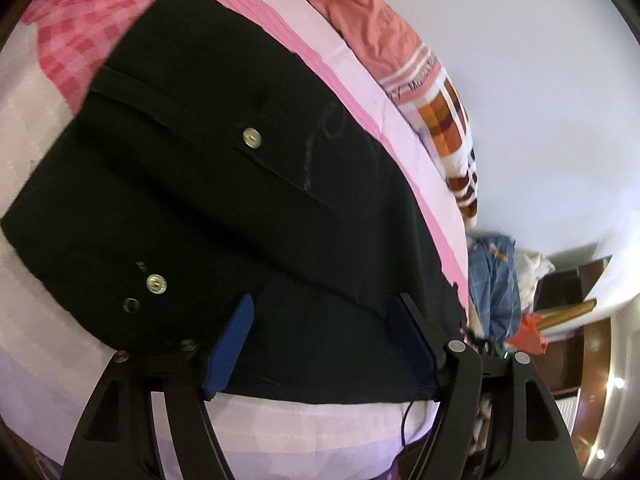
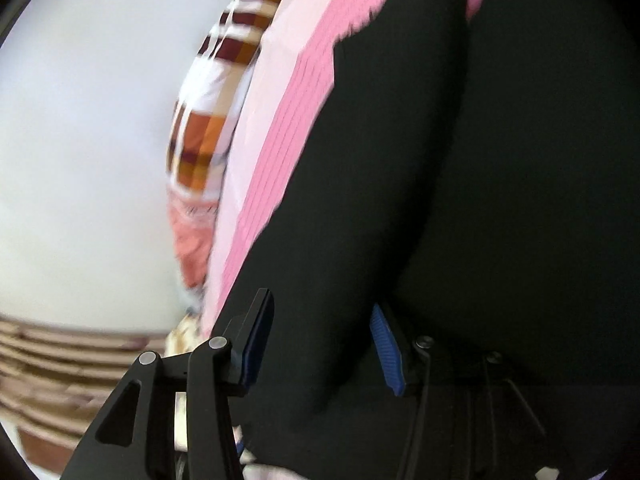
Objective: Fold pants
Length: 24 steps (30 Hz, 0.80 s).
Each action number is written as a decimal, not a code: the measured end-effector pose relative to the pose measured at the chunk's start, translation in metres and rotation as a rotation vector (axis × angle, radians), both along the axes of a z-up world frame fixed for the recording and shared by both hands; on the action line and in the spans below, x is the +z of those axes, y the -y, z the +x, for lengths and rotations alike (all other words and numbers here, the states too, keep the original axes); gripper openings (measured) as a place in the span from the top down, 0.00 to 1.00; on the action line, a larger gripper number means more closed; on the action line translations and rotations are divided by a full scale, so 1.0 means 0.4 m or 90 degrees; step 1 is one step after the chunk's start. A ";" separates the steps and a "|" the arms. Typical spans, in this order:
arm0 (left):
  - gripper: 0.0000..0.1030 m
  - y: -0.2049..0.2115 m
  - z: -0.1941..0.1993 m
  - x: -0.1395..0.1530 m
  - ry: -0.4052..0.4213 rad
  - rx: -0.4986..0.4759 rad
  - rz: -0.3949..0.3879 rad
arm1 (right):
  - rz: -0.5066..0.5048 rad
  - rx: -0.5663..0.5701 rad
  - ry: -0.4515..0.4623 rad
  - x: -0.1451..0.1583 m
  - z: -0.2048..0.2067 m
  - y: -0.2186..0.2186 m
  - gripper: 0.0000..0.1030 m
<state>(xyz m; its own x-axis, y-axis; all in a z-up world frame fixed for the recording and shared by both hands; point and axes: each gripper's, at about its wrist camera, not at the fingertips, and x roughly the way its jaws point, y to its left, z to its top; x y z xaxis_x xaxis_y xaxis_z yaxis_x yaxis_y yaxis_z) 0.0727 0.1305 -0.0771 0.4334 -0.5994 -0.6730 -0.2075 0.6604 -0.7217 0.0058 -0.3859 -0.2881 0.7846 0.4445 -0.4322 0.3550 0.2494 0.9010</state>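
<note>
Black fabric pants [image 1: 208, 184] on pink checked bedsheet [image 1: 72, 28]. Left gripper [image 1: 320, 340] jaws wide, astride pants' edge. Right gripper [image 2: 320, 344] likewise. Pearly buttons [image 1: 252, 137] visible only in left view.

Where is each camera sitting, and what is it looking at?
Left wrist: sits on the left gripper, looking forward between its open blue fingers at the black pants with buttons, lying on the pink bedsheet.
Right wrist: sits on the right gripper, very close to the same black pants, a fold of cloth between its open fingers.
Both see: the pants, the pink sheet, the orange checked pillow and the white wall.
</note>
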 end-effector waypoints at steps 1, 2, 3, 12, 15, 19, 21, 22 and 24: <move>0.30 0.006 0.001 0.001 0.000 -0.006 0.002 | -0.022 -0.006 -0.007 0.014 0.016 0.001 0.54; 0.29 0.010 0.001 0.001 0.000 -0.011 0.006 | -0.045 -0.009 -0.010 0.027 0.031 0.003 0.54; 0.29 0.012 0.001 0.000 -0.001 -0.015 0.010 | -0.078 -0.011 -0.013 0.046 0.044 0.005 0.57; 0.27 0.010 0.006 -0.036 -0.030 -0.011 -0.001 | -0.698 0.172 -0.116 0.268 0.357 -0.301 0.26; 0.27 0.028 0.008 -0.042 -0.042 -0.017 -0.002 | -0.839 0.249 -0.142 0.241 0.416 -0.421 0.24; 0.27 0.038 0.011 -0.036 -0.036 -0.026 0.007 | -0.757 0.262 -0.108 0.227 0.370 -0.423 0.23; 0.26 0.043 0.015 -0.036 -0.034 -0.028 0.008 | -0.645 0.217 -0.052 0.238 0.309 -0.366 0.23; 0.26 0.042 0.018 -0.039 -0.037 -0.028 0.007 | -0.564 0.187 -0.010 0.241 0.274 -0.319 0.22; 0.26 0.043 0.023 -0.046 -0.042 -0.027 0.000 | -0.360 0.127 0.058 0.210 0.197 -0.205 0.21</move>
<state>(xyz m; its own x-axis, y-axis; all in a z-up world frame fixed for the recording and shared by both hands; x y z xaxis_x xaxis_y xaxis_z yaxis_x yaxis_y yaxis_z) 0.0820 0.1133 -0.0956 0.3623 -0.6157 -0.6997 -0.2267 0.6700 -0.7069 0.0845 -0.3037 -0.2042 0.7551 0.3076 -0.5789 0.1798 0.7520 0.6341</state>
